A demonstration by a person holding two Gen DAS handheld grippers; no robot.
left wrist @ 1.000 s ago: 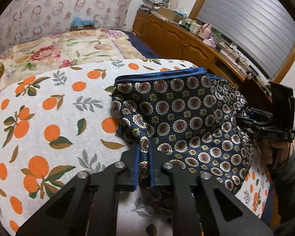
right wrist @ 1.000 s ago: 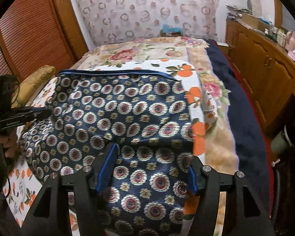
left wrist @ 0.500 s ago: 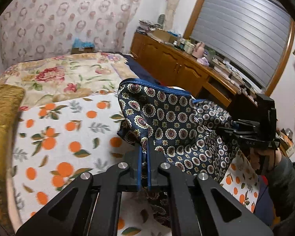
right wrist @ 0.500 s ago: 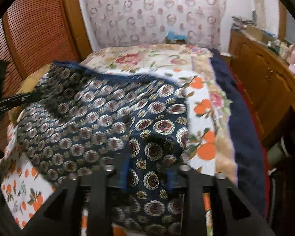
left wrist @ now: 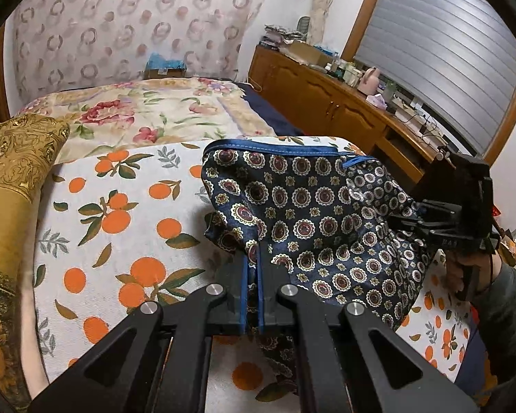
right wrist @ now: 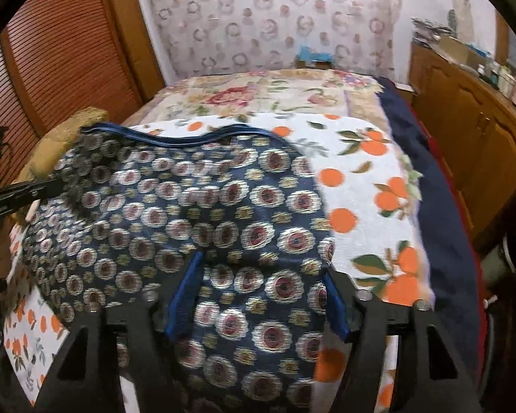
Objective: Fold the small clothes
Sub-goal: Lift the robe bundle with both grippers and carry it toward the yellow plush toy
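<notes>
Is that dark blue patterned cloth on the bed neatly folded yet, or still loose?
Still loose. The dark blue medallion-print cloth hangs bunched and rumpled between the left gripper and right gripper.

The left hand-held gripper (left wrist: 252, 268) points forward and downward, its two blue-lined fingers (left wrist: 243, 285) drawn almost together, pinching a fold of the patterned garment (left wrist: 313, 220). The right hand-held gripper (right wrist: 258, 275) also tilts downward; its jaws stand partly apart with bunched cloth filling the gap, both pads against it. In the left wrist view, a hand (left wrist: 464, 272) in a dark sleeve (left wrist: 502, 313) grips the right tool's handle near the bed's right edge.
</notes>
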